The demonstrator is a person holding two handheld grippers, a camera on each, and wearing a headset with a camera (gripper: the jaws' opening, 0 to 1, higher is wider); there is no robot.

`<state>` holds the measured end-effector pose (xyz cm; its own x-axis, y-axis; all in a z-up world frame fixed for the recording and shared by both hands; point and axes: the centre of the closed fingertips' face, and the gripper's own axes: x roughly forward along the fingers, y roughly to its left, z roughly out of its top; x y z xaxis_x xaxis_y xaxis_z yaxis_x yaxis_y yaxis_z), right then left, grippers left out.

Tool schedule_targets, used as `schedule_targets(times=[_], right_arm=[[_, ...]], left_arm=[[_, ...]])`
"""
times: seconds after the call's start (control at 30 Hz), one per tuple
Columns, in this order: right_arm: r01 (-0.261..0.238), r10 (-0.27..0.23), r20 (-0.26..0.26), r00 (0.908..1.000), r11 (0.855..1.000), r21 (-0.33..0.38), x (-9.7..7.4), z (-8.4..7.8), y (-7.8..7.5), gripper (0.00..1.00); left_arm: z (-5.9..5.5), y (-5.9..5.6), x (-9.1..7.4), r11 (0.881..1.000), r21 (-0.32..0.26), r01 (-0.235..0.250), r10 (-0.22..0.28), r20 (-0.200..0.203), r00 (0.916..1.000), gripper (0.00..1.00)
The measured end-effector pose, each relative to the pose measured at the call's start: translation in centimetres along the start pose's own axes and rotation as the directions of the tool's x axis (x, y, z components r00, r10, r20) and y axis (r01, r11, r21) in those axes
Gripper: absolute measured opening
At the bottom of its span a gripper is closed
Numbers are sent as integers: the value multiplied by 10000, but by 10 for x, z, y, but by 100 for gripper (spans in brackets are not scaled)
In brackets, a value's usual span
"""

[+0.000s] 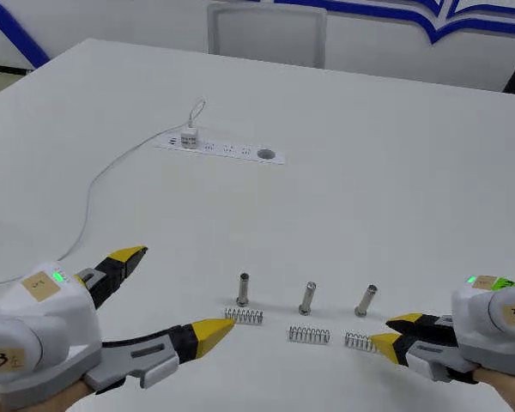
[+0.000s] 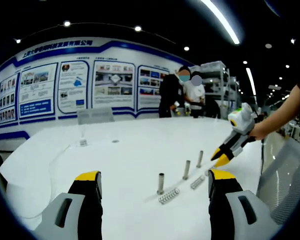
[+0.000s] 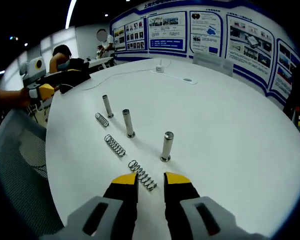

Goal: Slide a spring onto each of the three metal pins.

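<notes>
Two grippers: left gripper (image 1: 184, 288) lower left, yellow-tipped jaws wide apart; right gripper (image 1: 383, 332) lower right, jaws slightly apart, end of right spring (image 1: 358, 342) between them.
Three springs: coiled wire, lying flat; left spring (image 1: 244, 316), middle spring (image 1: 309, 335).
Three pins: upright metal cylinders, bare; left pin (image 1: 243, 289), middle pin (image 1: 307, 298), right pin (image 1: 366, 300).
One power strip (image 1: 219, 148): white, flat, upper centre-left.

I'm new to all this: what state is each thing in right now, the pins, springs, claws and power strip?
Pins: all three standing upright, bare, no spring on any.
Springs: all three lying flat on the table, one in front of each pin.
Left claw: wide open, holding nothing.
Right claw: open slightly, tips either side of one spring's end.
Power strip: one charger plugged in.
</notes>
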<state>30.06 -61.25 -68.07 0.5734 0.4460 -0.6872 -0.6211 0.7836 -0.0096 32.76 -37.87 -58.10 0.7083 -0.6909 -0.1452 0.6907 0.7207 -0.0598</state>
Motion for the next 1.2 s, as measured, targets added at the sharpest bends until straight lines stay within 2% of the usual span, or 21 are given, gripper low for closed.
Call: schedule_targets(times=[0.1,0.13,0.2,0.3,0.43,0.5,0.57,0.67,0.8,0.93,1.1,1.13,1.2], right_arm=[[-326,304,-410,9987,9981,-524,2,-4,3,21],[-483,449,-500,9977,9964,-701,2,-5,4,21],[-635,585,-617,9964,9946,-815,5,-6,5,22],[-859,783,-792,9938,9915,-980,11,-10,5,22],[-967,896,-929,9916,9925,-746,17,-14,2,22],[-1323,1277,-914,9876,9901,-463,18,-15,7,21],[-1263,1213,-895,9886,9906,-522,19,-14,6,21],[-1331,1305,-877,9876,9908,-234,20,-13,5,17],[-1355,1296,-930,9872,9889,-603,20,-14,5,15],[-1339,1217,-1170,9856,9857,-1022,20,-16,8,14],[-1095,939,-1232,9879,9858,-1272,18,-15,6,11],[-1400,1274,-1293,9834,9856,-943,15,-16,11,11],[-1255,1102,-1224,9863,9841,-1257,13,-14,9,11]], left_arm=[[0,-2,-2,9999,-112,12,-9,275,9996,89],[-5,-5,-1,9997,18,229,-228,-91,9997,89],[-7,-6,-2,9984,481,305,-299,-130,9995,89],[-8,-6,-2,9986,420,307,-298,-220,9993,88],[-5,-6,-2,9993,263,252,-250,-69,9997,87],[-6,-7,-2,9993,258,281,-278,-150,9995,86],[-7,-7,-1,9993,278,243,-237,-224,9995,87],[-8,-5,-1,9995,263,176,-168,-290,9994,87],[-11,-3,-1,9995,267,155,-144,-405,9991,85],[-11,-6,-1,9994,263,235,-225,-398,9990,85],[-18,-11,1,9980,428,461,-428,-751,9963,84],[-18,-13,1,9976,475,508,-470,-763,9960,84],[-17,-14,1,9973,466,565,-529,-745,9958,84]])
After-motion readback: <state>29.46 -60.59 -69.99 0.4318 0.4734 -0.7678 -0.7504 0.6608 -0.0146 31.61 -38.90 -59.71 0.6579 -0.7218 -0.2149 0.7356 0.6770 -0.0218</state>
